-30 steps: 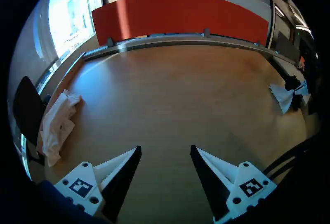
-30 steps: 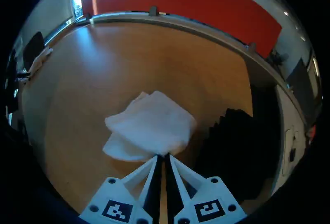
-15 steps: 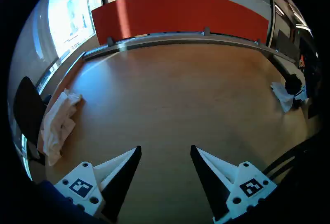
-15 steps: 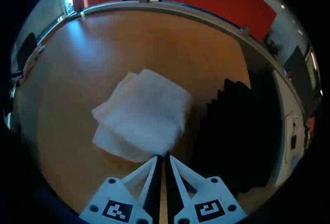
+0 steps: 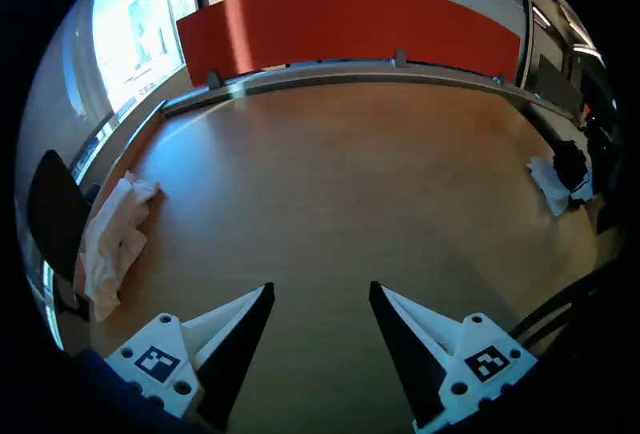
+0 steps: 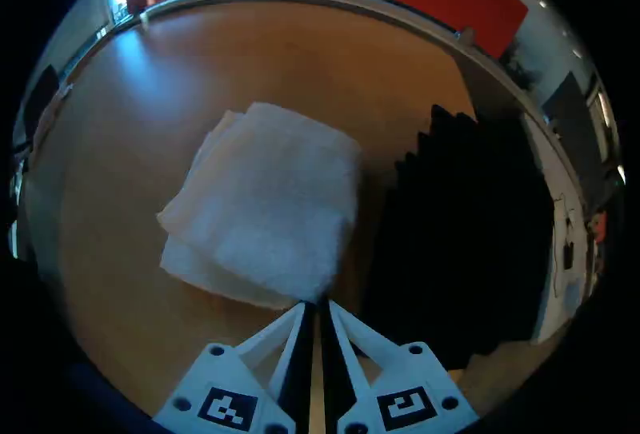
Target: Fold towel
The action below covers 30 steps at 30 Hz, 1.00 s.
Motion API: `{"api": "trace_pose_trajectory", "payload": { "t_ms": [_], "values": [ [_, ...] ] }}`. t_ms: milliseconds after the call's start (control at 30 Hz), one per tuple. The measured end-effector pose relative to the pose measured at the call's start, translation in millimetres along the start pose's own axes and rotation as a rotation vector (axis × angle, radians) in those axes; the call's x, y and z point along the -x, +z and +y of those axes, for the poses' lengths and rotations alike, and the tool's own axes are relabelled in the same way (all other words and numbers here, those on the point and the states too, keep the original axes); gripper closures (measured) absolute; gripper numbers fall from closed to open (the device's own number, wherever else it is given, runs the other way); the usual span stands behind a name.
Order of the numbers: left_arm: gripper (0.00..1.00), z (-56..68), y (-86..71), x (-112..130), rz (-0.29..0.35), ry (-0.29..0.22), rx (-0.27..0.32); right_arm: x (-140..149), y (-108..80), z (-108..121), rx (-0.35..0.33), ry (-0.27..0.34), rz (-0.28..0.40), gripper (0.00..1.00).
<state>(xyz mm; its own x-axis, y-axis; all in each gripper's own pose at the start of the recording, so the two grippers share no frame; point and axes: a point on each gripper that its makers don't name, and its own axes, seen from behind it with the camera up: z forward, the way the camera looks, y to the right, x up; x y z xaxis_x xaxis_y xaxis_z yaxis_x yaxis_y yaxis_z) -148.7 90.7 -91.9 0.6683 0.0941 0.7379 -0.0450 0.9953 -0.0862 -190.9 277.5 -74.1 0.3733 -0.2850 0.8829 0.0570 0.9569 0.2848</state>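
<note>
At the table's left edge lies a crumpled heap of pale cloth, probably laundry waiting its turn, with a dark chair back just beyond it, cut off by the rim. The left gripper hovers over bare wood with its jaws wide apart and nothing between them, apparently idle. Far to the right sits the towel, small and partly masked by something dark that cannot be made out. In the right gripper view the towel rests on the table as a layered, roughly square fold. The right gripper has its jaws pressed together on the near corner, seemingly to steer the stack. A black mass beside the towel is unreadable.
</note>
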Motion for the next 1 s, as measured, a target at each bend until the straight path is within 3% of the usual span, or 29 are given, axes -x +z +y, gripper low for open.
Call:
{"api": "trace_pose_trajectory", "payload": {
  "t_ms": [367,767,1000],
  "values": [
    [0.12,0.7,-1.5,2.7,-0.002,-0.002,-0.002,19.8,4.4,6.5,0.03,0.029,-0.054,0.95],
    [0.12,3.1,-2.8,2.6,-0.002,0.0,0.0,19.0,3.7,5.7,0.028,0.052,-0.038,0.94],
    [0.12,4.1,-3.1,1.6,0.001,0.001,0.003,17.4,-1.6,9.4,0.037,0.076,-0.012,0.85]
  ]
}}
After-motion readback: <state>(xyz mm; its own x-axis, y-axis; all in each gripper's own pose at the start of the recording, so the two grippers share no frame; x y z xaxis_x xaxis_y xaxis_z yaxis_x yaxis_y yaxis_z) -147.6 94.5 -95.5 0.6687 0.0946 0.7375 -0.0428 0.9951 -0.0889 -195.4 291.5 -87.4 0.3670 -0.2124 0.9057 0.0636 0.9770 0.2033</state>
